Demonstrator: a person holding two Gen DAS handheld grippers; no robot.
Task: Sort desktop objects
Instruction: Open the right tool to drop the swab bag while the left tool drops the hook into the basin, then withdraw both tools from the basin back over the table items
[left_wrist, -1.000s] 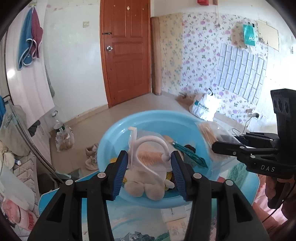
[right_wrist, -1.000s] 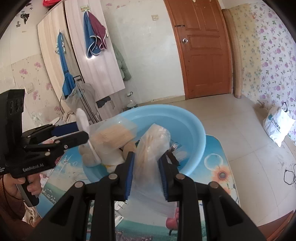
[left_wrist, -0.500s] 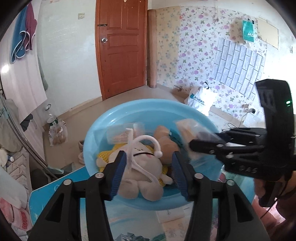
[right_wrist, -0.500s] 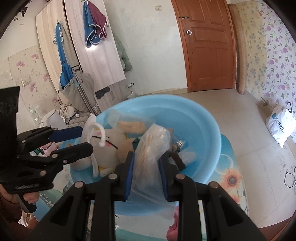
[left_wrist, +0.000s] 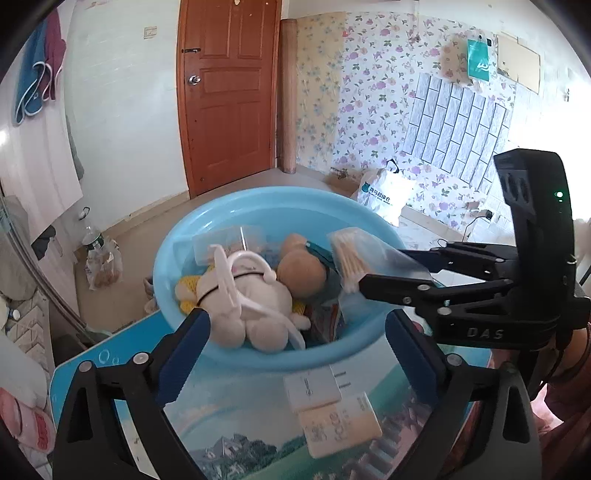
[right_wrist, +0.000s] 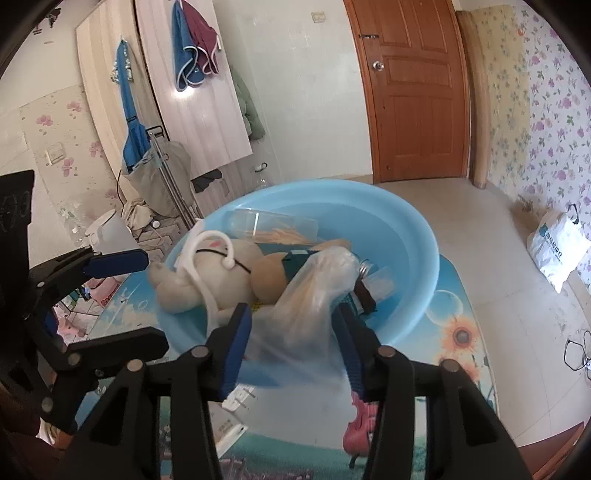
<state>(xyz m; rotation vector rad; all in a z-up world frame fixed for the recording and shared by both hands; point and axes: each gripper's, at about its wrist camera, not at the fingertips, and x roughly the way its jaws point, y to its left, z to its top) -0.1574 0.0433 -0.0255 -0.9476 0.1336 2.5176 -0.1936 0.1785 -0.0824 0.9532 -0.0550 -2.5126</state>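
A light blue basin (left_wrist: 207, 236) (right_wrist: 406, 236) stands on the picture-printed table. In it lie a cream plush toy (left_wrist: 255, 310) (right_wrist: 207, 273), a white plastic hanger (left_wrist: 236, 273) (right_wrist: 199, 243) on the toy, a tan ball-shaped toy (left_wrist: 301, 271) and a clear box. My left gripper (left_wrist: 295, 354) is open and empty at the basin's near rim. My right gripper (right_wrist: 295, 339) has its jaws spread, with a clear bag of cotton swabs (right_wrist: 314, 295) (left_wrist: 354, 258) loose between them over the basin.
A white charger plug (left_wrist: 314, 387) and a pale yellow tissue pack (left_wrist: 340, 424) lie on the table (left_wrist: 240, 424) before the basin. The table edge is close behind the basin; the floor, a white shopping bag (right_wrist: 557, 247) and a drying rack lie beyond.
My left gripper opened, let the white hanger drop onto the plush toy and drew back. My right gripper carried the swab bag over the basin and spread its jaws.
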